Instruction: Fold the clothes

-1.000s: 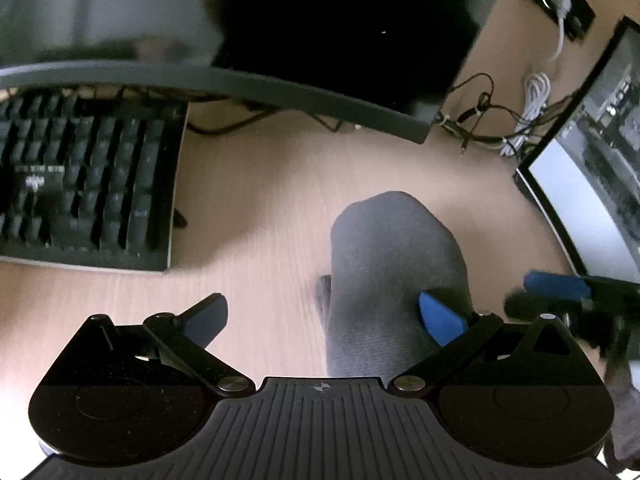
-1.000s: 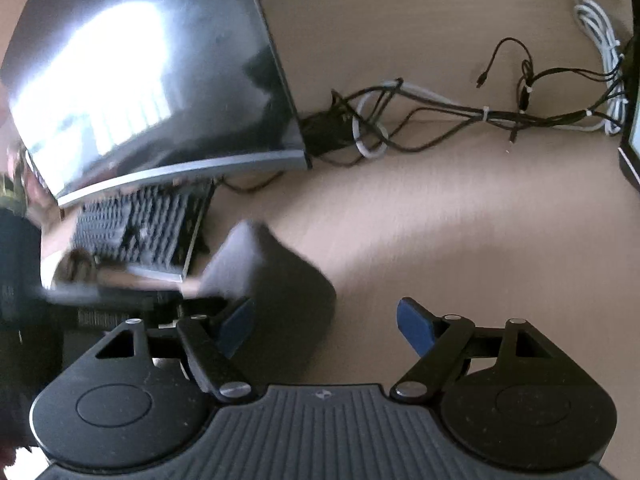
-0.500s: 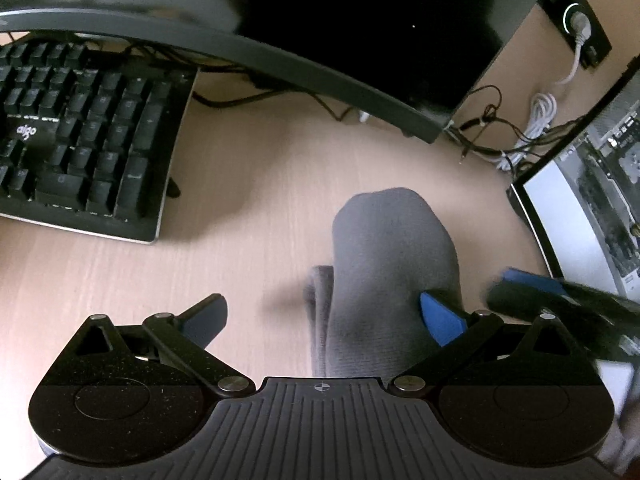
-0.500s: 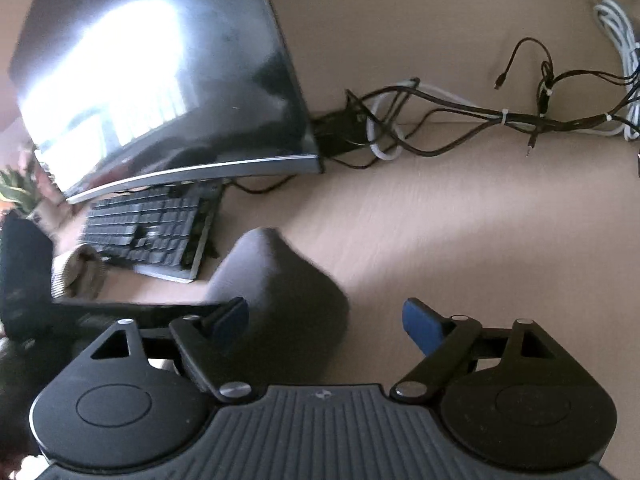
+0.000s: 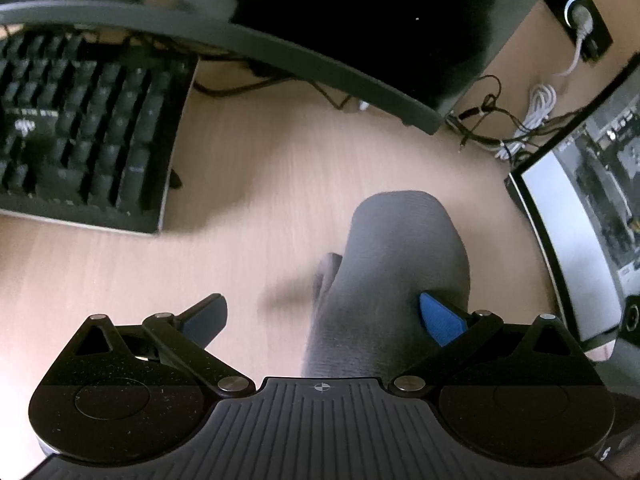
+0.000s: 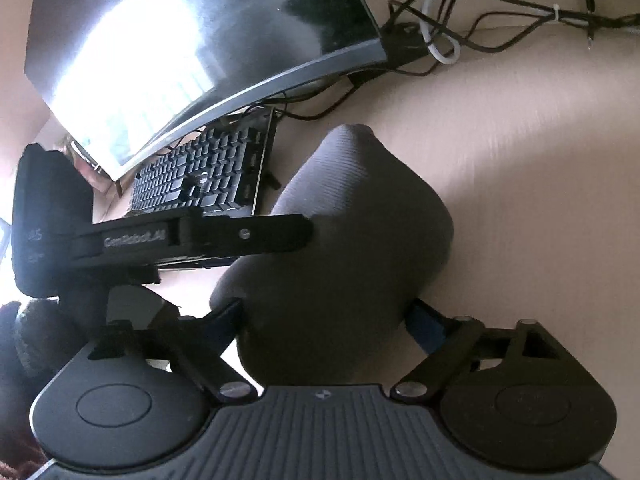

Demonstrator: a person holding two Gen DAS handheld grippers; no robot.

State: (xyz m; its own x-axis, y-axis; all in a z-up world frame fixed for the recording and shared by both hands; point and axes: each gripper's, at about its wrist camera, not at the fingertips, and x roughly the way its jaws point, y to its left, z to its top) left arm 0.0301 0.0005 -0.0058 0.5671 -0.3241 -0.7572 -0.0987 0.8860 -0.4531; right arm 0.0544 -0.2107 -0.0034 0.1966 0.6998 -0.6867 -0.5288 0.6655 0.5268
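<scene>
A grey ribbed sock (image 5: 396, 280) lies on the light wooden desk, doubled over with its rounded end away from me. My left gripper (image 5: 322, 316) is open, and the sock lies between its fingers against the right blue pad (image 5: 440, 318). In the right wrist view the same sock (image 6: 352, 232) fills the gap of my open right gripper (image 6: 324, 316). The left gripper's black body (image 6: 192, 236) reaches in from the left and touches the sock.
A black keyboard (image 5: 80, 140) sits at the left, under a curved dark monitor (image 5: 320, 20). A second monitor (image 5: 580, 220) stands at the right. Tangled cables (image 5: 512, 120) and a wall socket (image 5: 576, 12) lie behind. The keyboard (image 6: 208, 168) and cables (image 6: 460, 28) also show in the right wrist view.
My right gripper has moved left and forward over the sock, which now lies between its fingers. My left gripper has stayed at the sock with slight camera motion.
</scene>
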